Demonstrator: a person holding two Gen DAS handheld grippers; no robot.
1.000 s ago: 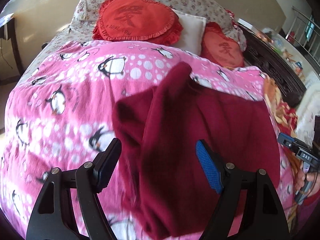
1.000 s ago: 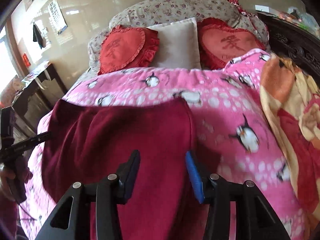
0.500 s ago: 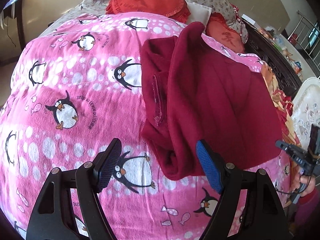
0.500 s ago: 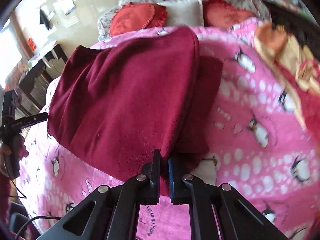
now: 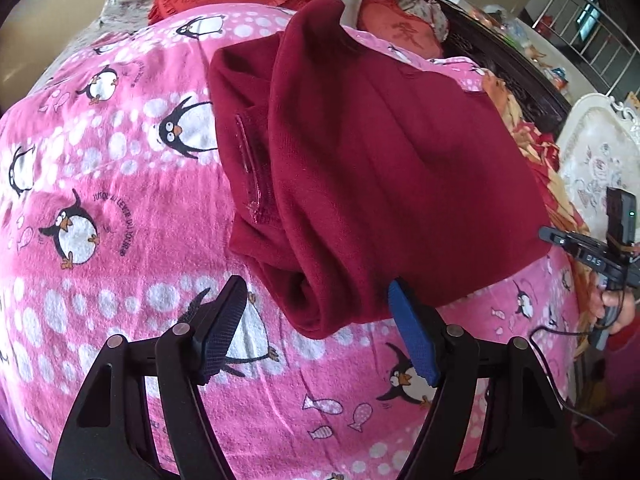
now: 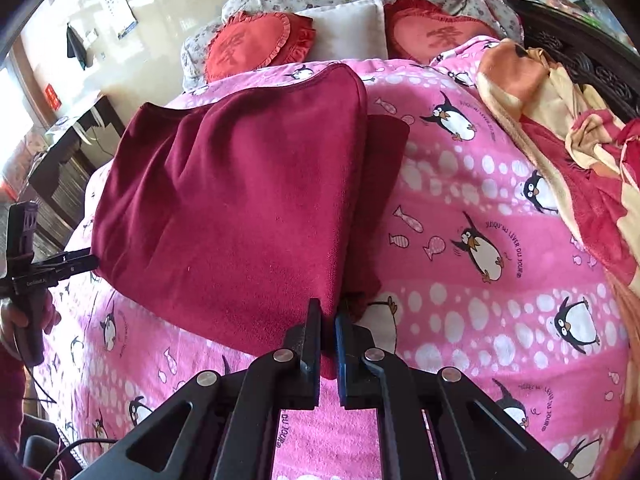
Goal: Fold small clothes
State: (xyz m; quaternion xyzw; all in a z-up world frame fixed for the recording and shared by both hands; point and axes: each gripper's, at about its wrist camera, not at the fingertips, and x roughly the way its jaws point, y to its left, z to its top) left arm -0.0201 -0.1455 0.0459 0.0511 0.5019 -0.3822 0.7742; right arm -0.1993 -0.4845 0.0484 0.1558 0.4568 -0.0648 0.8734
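A dark red garment lies partly folded on the pink penguin blanket, a rolled fold along its left side. It also shows in the right wrist view. My left gripper is open, its fingers on either side of the garment's near corner, with nothing held. My right gripper is shut on the garment's near right corner edge. The right gripper also shows at the right edge of the left wrist view, and the left one at the left edge of the right wrist view.
Red heart cushions and a white pillow lie at the bed's head. An orange and red blanket is heaped on the right. A dark carved bed frame runs behind it. A dark desk stands left of the bed.
My right gripper closed on the garment's near corner and now holds it. My left gripper drew back from over the garment to its near corner and stayed open.
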